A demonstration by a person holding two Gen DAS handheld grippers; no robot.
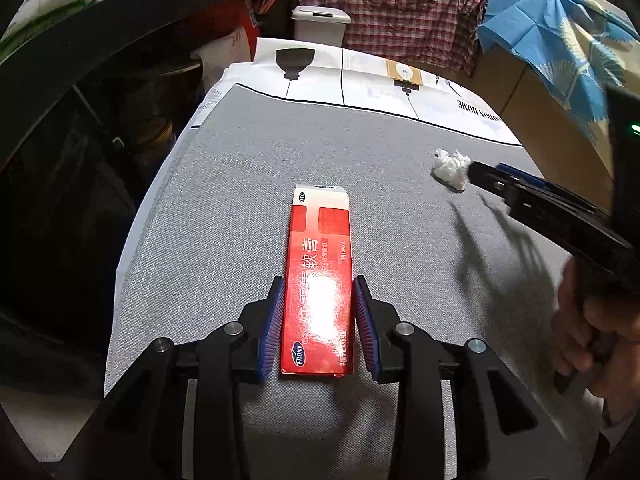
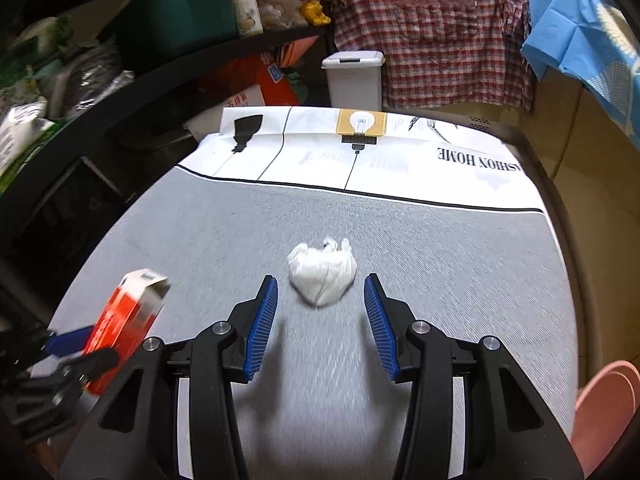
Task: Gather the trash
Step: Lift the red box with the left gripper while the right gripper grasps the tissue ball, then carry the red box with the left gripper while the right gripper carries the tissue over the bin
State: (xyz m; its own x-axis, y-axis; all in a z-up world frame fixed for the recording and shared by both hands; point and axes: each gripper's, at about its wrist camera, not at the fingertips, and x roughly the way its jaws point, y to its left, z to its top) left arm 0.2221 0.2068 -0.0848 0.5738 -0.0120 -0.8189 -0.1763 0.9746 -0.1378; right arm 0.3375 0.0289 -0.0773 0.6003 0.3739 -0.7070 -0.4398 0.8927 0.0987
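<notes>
— What do the left tongs hold?

— A red and white medicine carton, long and flat. The blue ribbed pads press against both of its long sides at the near end, so the tongs are pinching the carton. From the right wrist view the same carton appears at the near left, its white far end tilted up off the grey tabletop.

— And the right tongs?

— Spread wide, nothing between the pads yet. A crumpled white tissue wad lies on the tabletop just beyond the fingertips, centred on the gap between them. In the left wrist view the wad sits far right, with the tip of the right tongs just beside it — whether touching, the frame does not settle.

— Anything past the tabletop?

— A white bin with a flip lid stands beyond the far edge, in front of a hanging red checked shirt. A white printed cloth with lamp drawings covers the tabletop's far strip.
</notes>
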